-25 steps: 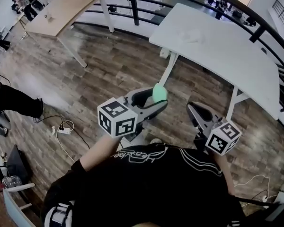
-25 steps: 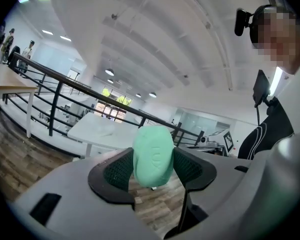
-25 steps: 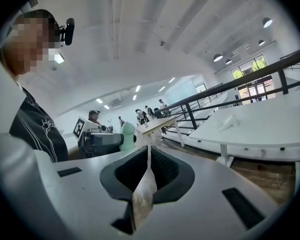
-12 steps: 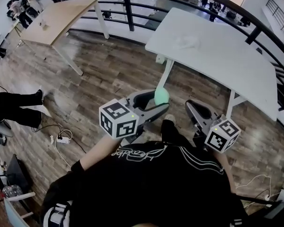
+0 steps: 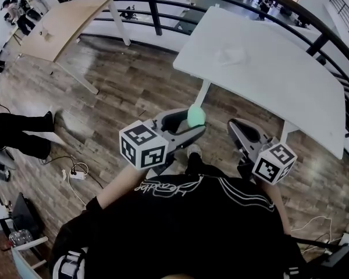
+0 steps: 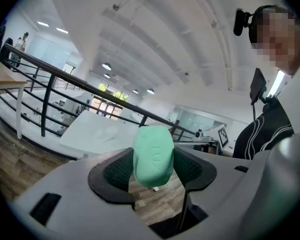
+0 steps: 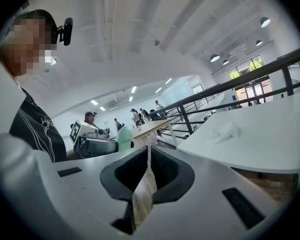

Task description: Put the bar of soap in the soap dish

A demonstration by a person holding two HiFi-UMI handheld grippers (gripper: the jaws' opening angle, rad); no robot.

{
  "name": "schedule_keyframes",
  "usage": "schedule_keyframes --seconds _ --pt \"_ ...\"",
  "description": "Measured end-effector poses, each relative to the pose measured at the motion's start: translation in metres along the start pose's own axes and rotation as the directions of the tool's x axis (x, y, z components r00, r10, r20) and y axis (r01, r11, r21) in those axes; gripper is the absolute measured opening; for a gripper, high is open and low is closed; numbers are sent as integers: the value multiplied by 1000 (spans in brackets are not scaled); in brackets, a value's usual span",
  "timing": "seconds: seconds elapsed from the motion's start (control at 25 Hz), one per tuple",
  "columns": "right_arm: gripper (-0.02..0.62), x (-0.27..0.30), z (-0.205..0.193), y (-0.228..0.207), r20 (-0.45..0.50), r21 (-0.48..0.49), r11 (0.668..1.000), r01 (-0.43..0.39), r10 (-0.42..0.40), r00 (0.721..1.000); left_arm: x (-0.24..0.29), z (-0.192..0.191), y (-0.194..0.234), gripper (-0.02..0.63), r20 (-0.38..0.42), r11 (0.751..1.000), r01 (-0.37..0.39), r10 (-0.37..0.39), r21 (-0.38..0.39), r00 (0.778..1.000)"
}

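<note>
Green bar of soap (image 6: 153,154): clamped between the jaws of your left gripper (image 5: 191,122), in the air above the wood floor (image 5: 122,92), short of the white table (image 5: 291,92). Your right gripper (image 7: 147,166): jaws together, nothing held. Pale soap dish (image 5: 232,54): on the tabletop, toward its left end.

The right gripper (image 7: 149,153) holds nothing, its jaws meeting at the tips — floorboards (image 7: 143,194) show through the slit below. At right stands a white table (image 7: 270,144) bearing a small white object (image 7: 225,132); at left, the green bar of soap (image 7: 123,137).
</note>
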State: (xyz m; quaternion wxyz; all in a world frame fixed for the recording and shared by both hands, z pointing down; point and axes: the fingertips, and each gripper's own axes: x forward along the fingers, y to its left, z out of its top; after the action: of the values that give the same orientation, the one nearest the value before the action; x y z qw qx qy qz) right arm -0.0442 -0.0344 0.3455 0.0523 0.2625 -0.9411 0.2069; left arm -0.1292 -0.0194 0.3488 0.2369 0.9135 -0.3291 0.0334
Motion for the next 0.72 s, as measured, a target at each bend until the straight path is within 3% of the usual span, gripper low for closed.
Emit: schedule_keyframes --seconds 0.36,0.72 --pt "26 59 37 -113 -18 52 998 17 -16 1000 89 42 91 259 -59 1000 1 -3 -23 998" --pt "26 75 60 -200 1 101 993 57 -57 998 167 72 137 259 -132 999 26 -21 36 991"
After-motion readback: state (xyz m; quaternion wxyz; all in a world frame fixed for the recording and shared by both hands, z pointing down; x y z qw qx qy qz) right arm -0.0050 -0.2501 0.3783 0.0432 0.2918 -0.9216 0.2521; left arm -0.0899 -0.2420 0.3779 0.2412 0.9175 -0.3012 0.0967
